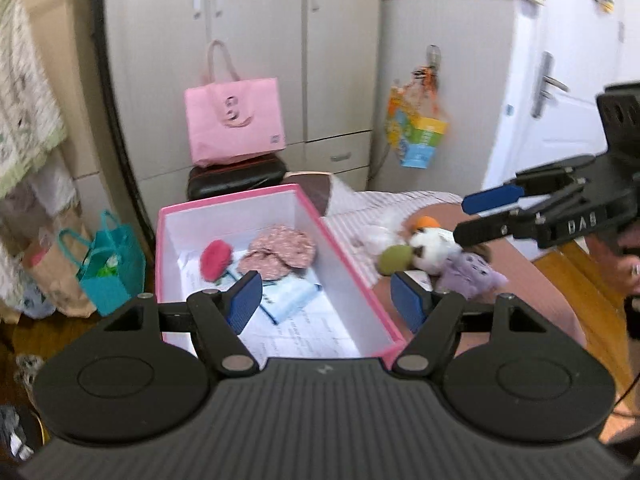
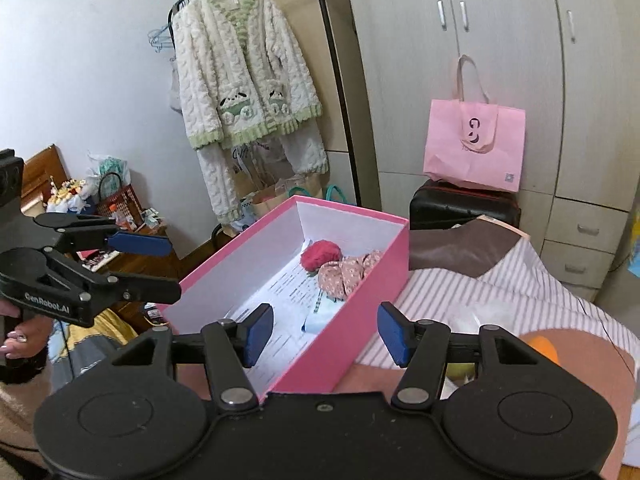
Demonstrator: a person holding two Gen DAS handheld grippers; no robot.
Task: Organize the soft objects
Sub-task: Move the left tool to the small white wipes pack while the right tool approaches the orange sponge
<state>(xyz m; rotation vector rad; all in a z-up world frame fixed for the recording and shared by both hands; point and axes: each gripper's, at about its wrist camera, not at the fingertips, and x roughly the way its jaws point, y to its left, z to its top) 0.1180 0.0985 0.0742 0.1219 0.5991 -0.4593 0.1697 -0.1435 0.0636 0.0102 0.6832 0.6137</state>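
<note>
A: Looking thru left wrist cam first: pink box (image 1: 276, 272), white inside, open top, sits on the bed. In it a red fuzzy flower (image 1: 216, 259), a floral pink fabric piece (image 1: 282, 254) beside it, paper sheets under both. Left gripper (image 1: 326, 302) hangs over the box's near end, fingers spread wide, nothing btwn them.

B: And the toys?

A: Only clear here. A small heap on the bed just right of the box: white plush (image 1: 430, 246) w/ an orange bit, green ball (image 1: 396, 260), purple plush (image 1: 472, 272). Right gripper (image 1: 478, 210) hovers just above the heap, fingers apart, holding nothing.

B: Right wrist cam?

A: Right gripper (image 2: 326, 334) fingers apart, over the box's (image 2: 352, 320) near right wall. Flower (image 2: 320, 255) and fabric (image 2: 346, 272) lie toward the far end; near half holds only paper, so room there. Toys mostly hidden behind the fingers. Left gripper (image 2: 156, 264) is at the left edge, beside the box's left wall, open. Pink bag (image 2: 476, 144) on a black case behind, well apart.
</note>
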